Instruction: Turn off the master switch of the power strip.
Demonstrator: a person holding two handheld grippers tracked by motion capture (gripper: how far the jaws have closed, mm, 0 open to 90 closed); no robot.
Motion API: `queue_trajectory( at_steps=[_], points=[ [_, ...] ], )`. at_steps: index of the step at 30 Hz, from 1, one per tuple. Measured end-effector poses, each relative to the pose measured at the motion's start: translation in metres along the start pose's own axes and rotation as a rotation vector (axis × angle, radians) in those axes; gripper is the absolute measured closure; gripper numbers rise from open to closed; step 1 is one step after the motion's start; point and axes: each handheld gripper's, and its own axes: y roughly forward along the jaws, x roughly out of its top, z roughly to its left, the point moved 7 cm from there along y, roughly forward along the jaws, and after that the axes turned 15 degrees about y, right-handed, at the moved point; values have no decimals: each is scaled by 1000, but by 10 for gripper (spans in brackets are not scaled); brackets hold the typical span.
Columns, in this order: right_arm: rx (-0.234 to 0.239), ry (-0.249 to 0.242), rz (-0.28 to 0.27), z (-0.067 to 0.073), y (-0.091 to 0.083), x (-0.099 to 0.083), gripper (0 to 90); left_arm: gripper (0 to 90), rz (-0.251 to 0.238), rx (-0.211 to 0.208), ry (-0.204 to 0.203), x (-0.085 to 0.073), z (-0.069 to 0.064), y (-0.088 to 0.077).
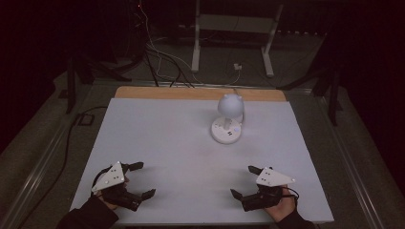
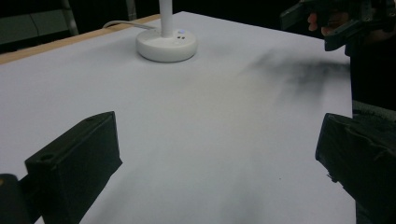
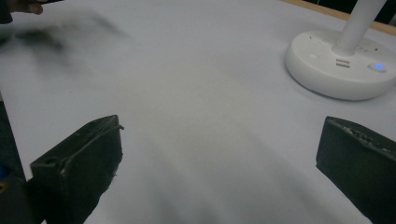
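Observation:
A small white desk lamp point(image 1: 228, 119) with a round head and a disc base stands at the back middle of the white table point(image 1: 157, 138). Its base point(image 2: 166, 44) carries a lit blue button, also seen on the base point(image 3: 341, 65) in the right gripper view. My left gripper point(image 1: 139, 180) rests near the front left edge, open, nothing between its jaws. Near the front right edge my right gripper point(image 1: 244, 181) is open too and holds nothing. The left gripper view shows the right gripper point(image 2: 327, 21) across the table with a hand on it.
A wooden strip point(image 1: 200, 93) runs along the table's far edge. Beyond it lie cables point(image 1: 162, 62) on the dark floor and a white metal stand point(image 1: 234, 28). Dark rails flank both sides of the table.

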Motion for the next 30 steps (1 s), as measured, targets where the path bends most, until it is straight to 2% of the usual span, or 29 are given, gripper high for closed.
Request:
queue_trajectory(
  at_steps=[4,19,30],
  points=[
    [-5,-10,-4,2,0,2,5,4,0,2,-2,0,0,0],
    [-25,24,-15,5,-2,17,5,4,-6,-1,-6,1,0,0],
    [-33,19,-42,6,-4,35,7,4,-3,-1,-4,1,-1,0]
  ],
)
